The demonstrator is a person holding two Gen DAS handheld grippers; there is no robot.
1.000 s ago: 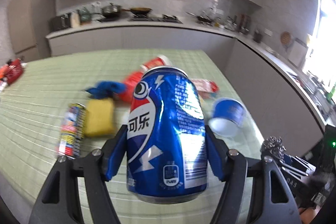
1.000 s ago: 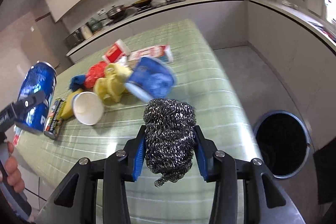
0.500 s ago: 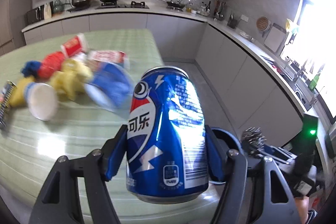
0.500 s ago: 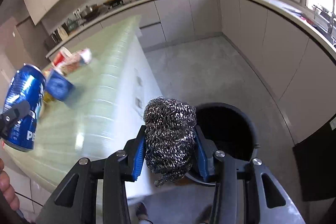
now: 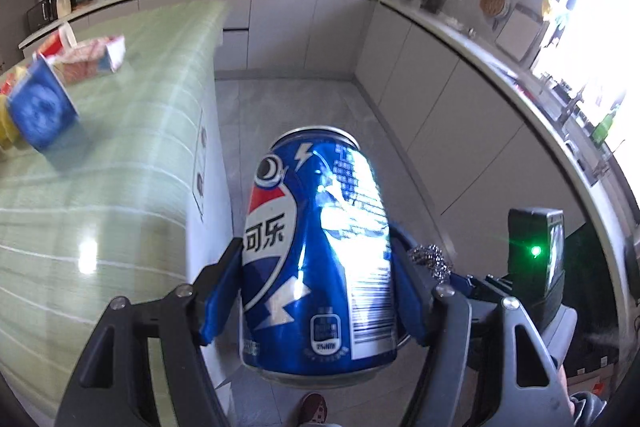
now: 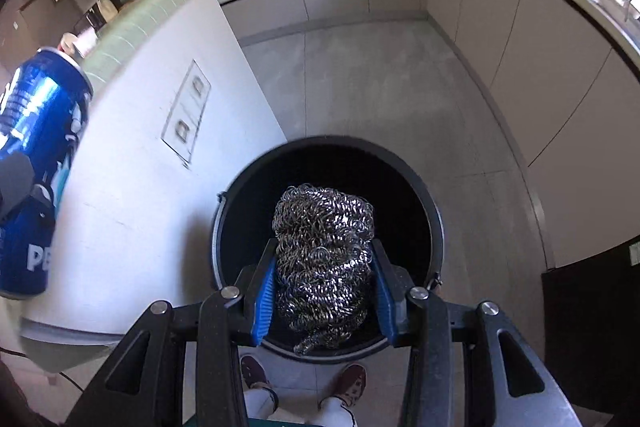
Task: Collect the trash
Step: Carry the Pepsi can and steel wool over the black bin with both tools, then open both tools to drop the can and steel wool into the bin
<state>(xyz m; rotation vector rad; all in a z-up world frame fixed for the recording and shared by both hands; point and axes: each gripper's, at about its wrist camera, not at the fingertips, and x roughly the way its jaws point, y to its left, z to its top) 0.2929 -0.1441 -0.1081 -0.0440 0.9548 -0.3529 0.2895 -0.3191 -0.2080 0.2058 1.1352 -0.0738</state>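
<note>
Disposing is the step in hand: the right gripper (image 6: 324, 267) clamps a silver steel-wool scouring ball (image 6: 323, 259) directly above the round black trash bin (image 6: 434, 215), so release comes next; the left gripper (image 5: 318, 287) grips a blue cola can (image 5: 316, 259) left of the bin, awaiting transfer over the opening

The round black trash bin (image 6: 434, 223) gapes open-mouthed directly below the steel wool scourer (image 6: 324, 259). The white side panel of the green-topped counter (image 6: 132, 155) stands just left of it; grey tiled floor (image 6: 384, 87) spreads bare beyond, apparently unobstructed.
</note>
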